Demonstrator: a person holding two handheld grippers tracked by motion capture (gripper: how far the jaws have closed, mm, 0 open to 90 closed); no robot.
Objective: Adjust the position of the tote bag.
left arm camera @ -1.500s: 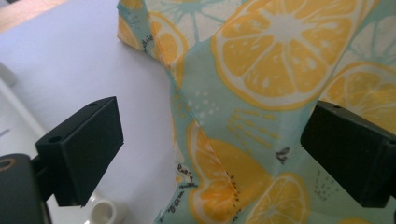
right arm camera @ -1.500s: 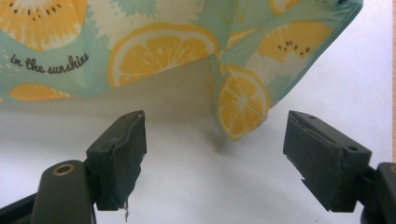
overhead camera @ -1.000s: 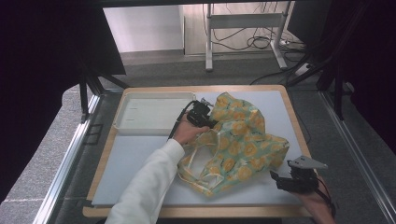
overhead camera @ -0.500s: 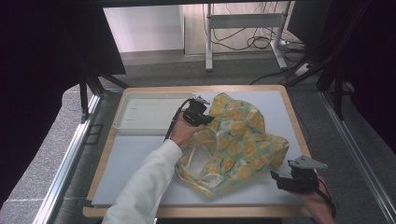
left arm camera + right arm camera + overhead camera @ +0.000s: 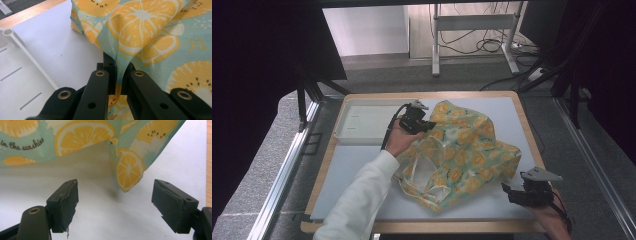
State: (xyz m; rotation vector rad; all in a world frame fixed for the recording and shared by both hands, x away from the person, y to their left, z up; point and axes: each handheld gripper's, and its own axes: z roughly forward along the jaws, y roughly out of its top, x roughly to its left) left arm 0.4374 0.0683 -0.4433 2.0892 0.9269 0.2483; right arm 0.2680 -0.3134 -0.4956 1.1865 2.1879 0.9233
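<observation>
A crumpled cloth (image 5: 462, 155), light teal with orange and lemon slices printed on it, lies on the white mat (image 5: 357, 165). My left gripper (image 5: 428, 125) sits at the cloth's far left edge and is shut on a fold of it. In the left gripper view the black jaws pinch that fold (image 5: 117, 65), and the cloth (image 5: 150, 37) rises from them. My right gripper (image 5: 511, 192) rests near the table's front right, open. In the right gripper view a hanging corner of the cloth (image 5: 127, 170) is just beyond the open gripper (image 5: 115, 202), with nothing between the pads.
A shallow white tray (image 5: 357, 125) lies at the back left of the mat, beside my left gripper, and also appears as the tray (image 5: 15, 82) in the left gripper view. A wooden rim (image 5: 532, 135) frames the mat. Metal stand legs and cables lie on the floor beyond the table.
My left gripper has closed on the cloth's far left edge and lifted it a little. The right gripper has stayed where it was, open.
</observation>
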